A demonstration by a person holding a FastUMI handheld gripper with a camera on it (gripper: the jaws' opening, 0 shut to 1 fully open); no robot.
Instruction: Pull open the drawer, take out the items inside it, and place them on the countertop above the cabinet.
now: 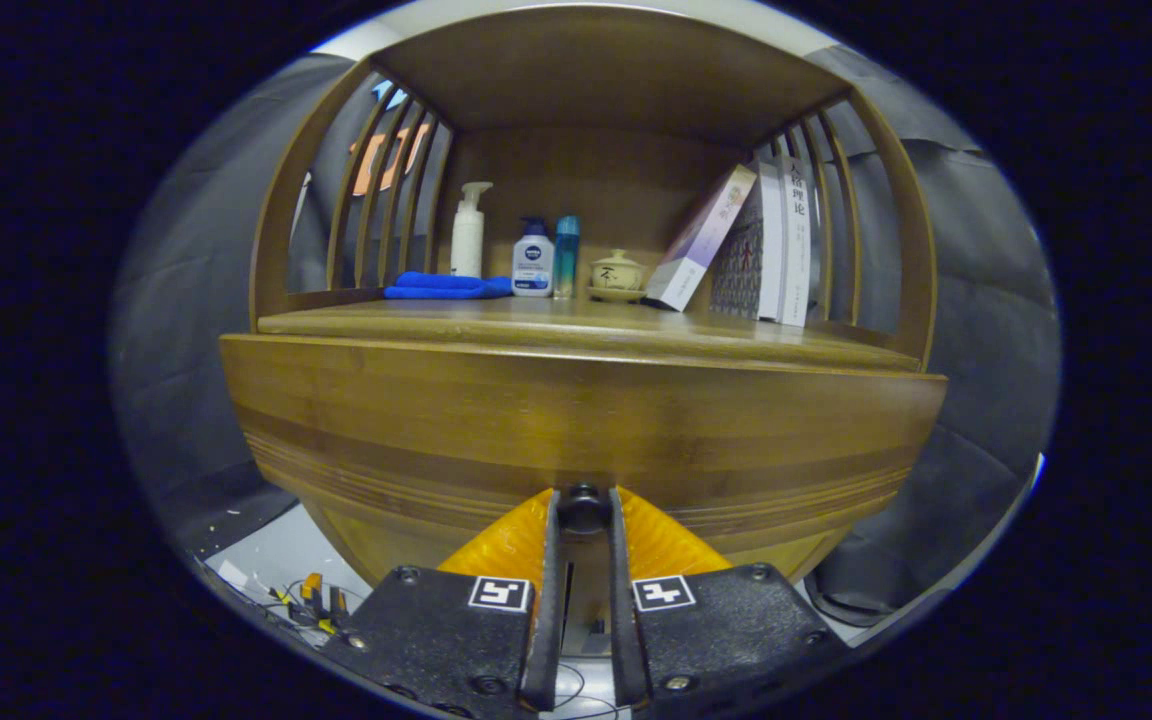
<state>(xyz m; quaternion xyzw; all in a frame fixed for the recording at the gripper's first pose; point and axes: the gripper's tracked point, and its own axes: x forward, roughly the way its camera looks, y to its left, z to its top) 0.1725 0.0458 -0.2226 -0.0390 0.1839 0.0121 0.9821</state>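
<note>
Gripper view: gripper jaws clamped on drawer knob; books w/ Chinese titles on countertop.

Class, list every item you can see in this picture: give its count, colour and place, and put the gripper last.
Cabinet: 1, brown wood, slatted sides, just ahead of the fingers.
Drawer knob: 1, dark, on the drawer front, between the fingertips.
Countertop: 1, brown wood, above the drawer.
Cloth: 1, blue, folded, on the countertop's left part.
Pump bottle: 1, white, behind the cloth.
Lotion bottle: 1, white with dark blue top, right of the pump bottle.
Slim bottle: 1, teal, beside the lotion bottle.
Lidded cup: 1, cream, mid-countertop.
Books: several, mostly white, one leaning, countertop's right.
Gripper: 1, fingers closed on the knob.
</note>
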